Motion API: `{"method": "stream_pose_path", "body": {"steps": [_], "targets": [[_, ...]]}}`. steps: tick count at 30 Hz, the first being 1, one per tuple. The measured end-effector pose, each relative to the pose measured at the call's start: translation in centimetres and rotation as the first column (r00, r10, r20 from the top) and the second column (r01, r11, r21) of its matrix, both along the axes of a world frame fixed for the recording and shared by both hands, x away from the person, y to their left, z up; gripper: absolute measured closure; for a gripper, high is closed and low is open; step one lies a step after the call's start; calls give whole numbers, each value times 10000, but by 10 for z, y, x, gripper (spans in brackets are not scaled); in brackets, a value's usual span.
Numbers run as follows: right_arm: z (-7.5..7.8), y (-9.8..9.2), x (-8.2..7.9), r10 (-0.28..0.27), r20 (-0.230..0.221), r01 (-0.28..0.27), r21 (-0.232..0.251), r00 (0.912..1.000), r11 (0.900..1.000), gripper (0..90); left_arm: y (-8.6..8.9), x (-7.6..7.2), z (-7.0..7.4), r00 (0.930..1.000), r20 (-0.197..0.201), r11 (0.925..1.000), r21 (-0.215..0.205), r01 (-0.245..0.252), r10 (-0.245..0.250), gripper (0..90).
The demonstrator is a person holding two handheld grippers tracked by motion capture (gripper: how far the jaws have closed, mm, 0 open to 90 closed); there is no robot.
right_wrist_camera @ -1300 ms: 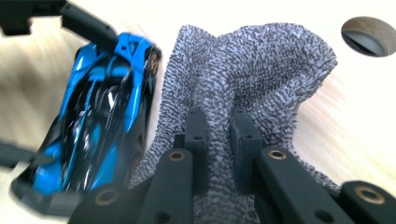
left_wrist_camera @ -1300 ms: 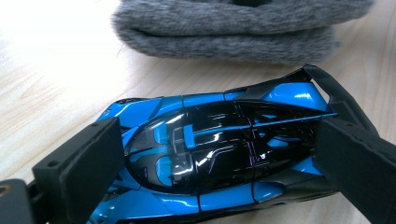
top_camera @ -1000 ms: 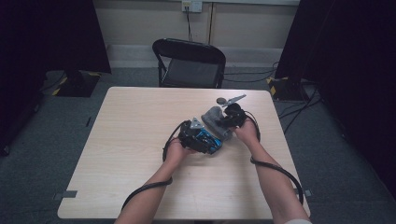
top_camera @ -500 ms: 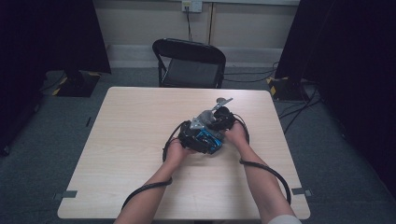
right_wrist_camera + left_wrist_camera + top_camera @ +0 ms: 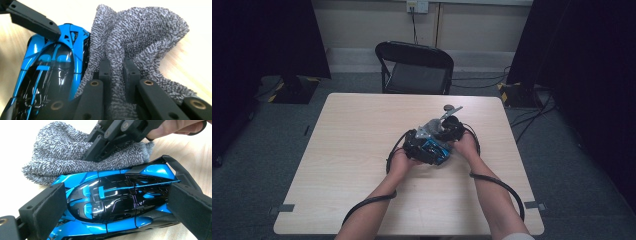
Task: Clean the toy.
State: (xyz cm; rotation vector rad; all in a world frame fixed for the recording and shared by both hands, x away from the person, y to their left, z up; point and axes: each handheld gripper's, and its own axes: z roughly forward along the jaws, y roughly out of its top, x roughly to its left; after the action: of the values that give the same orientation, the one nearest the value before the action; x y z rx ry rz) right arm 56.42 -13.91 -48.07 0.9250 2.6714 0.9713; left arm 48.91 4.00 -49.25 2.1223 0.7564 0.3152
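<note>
A glossy blue and black toy car (image 5: 112, 202) lies on the light wooden table (image 5: 347, 150). My left gripper (image 5: 117, 195) is shut on it, one pad at each end of the body. A grey knobbly cloth (image 5: 140, 32) hangs bunched from my right gripper (image 5: 117, 72), which is shut on a fold of it. The cloth rests against the car's (image 5: 50, 75) side. From the high view, both grippers meet at the table's middle, with the left gripper (image 5: 417, 145) beside the car (image 5: 434, 151) and the right gripper (image 5: 453, 129) just behind it.
A black folding chair (image 5: 414, 70) stands behind the table's far edge. Black cables (image 5: 497, 182) trail from both grippers along the forearms. Dark curtains hang at both sides of the room.
My right gripper has come down and to the left with the cloth, up against the car. The left gripper and the car have stayed put.
</note>
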Motion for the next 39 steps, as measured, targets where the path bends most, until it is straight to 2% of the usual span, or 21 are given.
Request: {"method": "stream_pose_path", "body": {"steps": [8, 26, 39], "targets": [[1, -5, -3, 339, -8, -339, -5, 9994, 9994, 804, 0, 0, 0, 10000, -35, 10000, 33, 14, -14, 25], [-1, -28, -17, 358, -186, -351, 368, 9992, 9987, 803, 0, 1, 1, 10000, -70, 9999, 110, 28, -27, 28], [0, -43, -29, 335, -203, -326, 419, 9992, 9986, 802, 0, 1, 2, 9999, -115, 9998, 188, 62, -60, 35]]}}
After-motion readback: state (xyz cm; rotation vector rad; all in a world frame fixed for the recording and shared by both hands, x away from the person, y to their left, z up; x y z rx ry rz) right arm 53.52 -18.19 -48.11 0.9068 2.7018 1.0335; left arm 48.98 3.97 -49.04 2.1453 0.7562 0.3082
